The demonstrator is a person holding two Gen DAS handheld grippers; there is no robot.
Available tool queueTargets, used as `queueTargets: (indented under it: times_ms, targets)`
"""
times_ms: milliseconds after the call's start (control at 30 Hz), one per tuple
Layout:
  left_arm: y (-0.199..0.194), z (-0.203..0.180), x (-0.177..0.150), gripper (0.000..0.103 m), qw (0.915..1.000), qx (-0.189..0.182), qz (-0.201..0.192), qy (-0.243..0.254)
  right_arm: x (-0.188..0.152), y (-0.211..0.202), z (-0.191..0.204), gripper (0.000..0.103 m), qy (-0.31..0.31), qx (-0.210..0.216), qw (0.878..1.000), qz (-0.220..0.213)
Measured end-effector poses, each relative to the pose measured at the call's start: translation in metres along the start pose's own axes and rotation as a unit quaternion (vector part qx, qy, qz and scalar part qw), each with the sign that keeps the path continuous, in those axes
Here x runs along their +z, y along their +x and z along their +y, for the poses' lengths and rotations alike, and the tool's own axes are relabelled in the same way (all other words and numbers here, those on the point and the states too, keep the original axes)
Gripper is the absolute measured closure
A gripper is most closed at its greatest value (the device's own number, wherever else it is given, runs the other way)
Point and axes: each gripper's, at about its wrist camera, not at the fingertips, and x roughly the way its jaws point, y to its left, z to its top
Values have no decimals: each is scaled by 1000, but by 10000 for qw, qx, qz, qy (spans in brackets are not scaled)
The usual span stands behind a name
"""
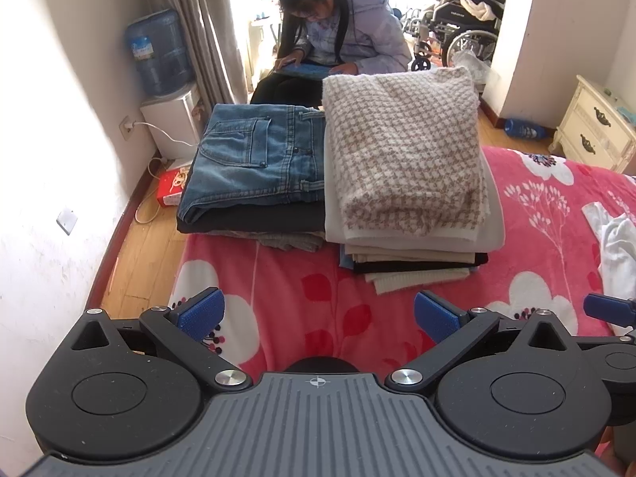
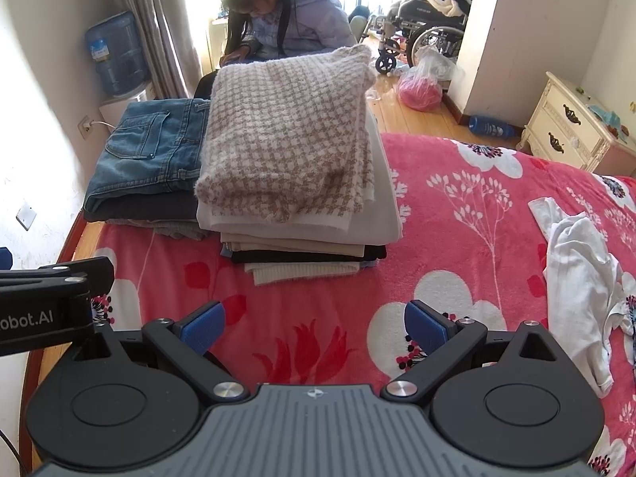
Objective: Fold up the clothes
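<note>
Two stacks of folded clothes stand at the far edge of the bed. A beige houndstooth sweater [image 1: 401, 151] [image 2: 290, 139] tops the taller stack. Folded blue jeans [image 1: 254, 159] [image 2: 147, 155] top the lower stack on its left. A crumpled white garment [image 2: 580, 278] [image 1: 616, 246] lies unfolded on the bed at the right. My left gripper [image 1: 318, 314] is open above the red blanket, short of the stacks, with nothing between its fingers. My right gripper [image 2: 314, 324] is also open and empty, level with the left one.
The red floral blanket [image 1: 342, 298] [image 2: 457, 238] covers the bed. A person [image 1: 338, 28] sits beyond the stacks. A water dispenser [image 1: 159, 55] stands at the left wall, a white nightstand [image 2: 572, 127] at the right, a wheelchair [image 2: 429, 31] behind.
</note>
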Motion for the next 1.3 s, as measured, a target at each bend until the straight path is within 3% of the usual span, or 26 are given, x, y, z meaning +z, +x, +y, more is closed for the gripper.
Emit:
queueTargets:
  times_ms: [1300]
  targets:
    - [2,2,1,0,10000,36,-19,-5,3,1,6,4,-82,11,10000,-4]
